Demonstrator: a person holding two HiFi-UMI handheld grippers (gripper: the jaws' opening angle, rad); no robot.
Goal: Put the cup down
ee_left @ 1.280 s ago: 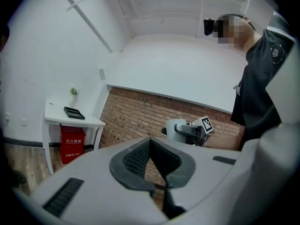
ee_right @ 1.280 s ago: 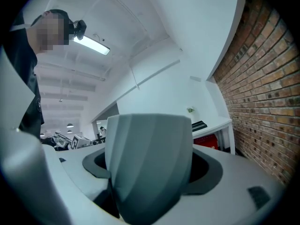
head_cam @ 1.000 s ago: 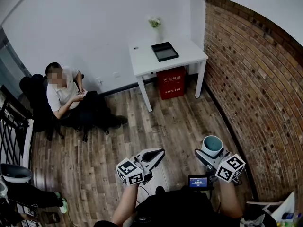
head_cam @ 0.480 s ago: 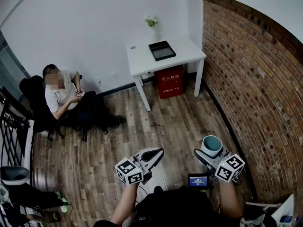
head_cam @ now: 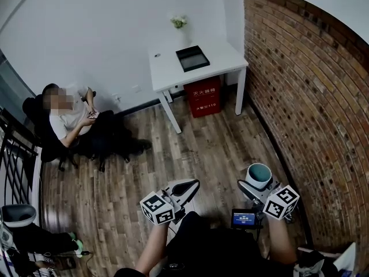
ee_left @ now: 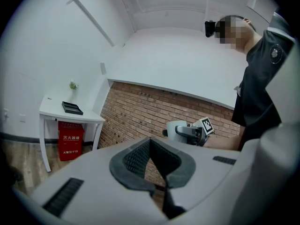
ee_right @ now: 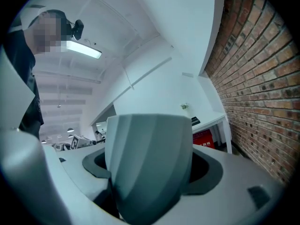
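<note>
1. While clamped between the jaws of the right gripper [head_cam: 257,189], the cup [head_cam: 258,176] stands upright, mouth up, in the air above the floor [head_cam: 219,149]. No surface bears it.
2. Right gripper: closed on the cup's sides, probably holding it level so that the base can meet a surface flat.
3. Left gripper [ee_left: 157,170]: jaws pressed together with nothing between them. It hangs idle beside the right, apparently not needed for this step.
4. Table [head_cam: 222,62]: white, well apart from the cup, beside the brick wall [head_cam: 311,97]. It carries a black tray [head_cam: 192,57] and flowers [head_cam: 179,22]; its bare top looks the likeliest resting place.
5. Room: plank floor, a red box [head_cam: 205,97] under the table, and a seated person [head_cam: 69,120] at the left, clear of the path.
</note>
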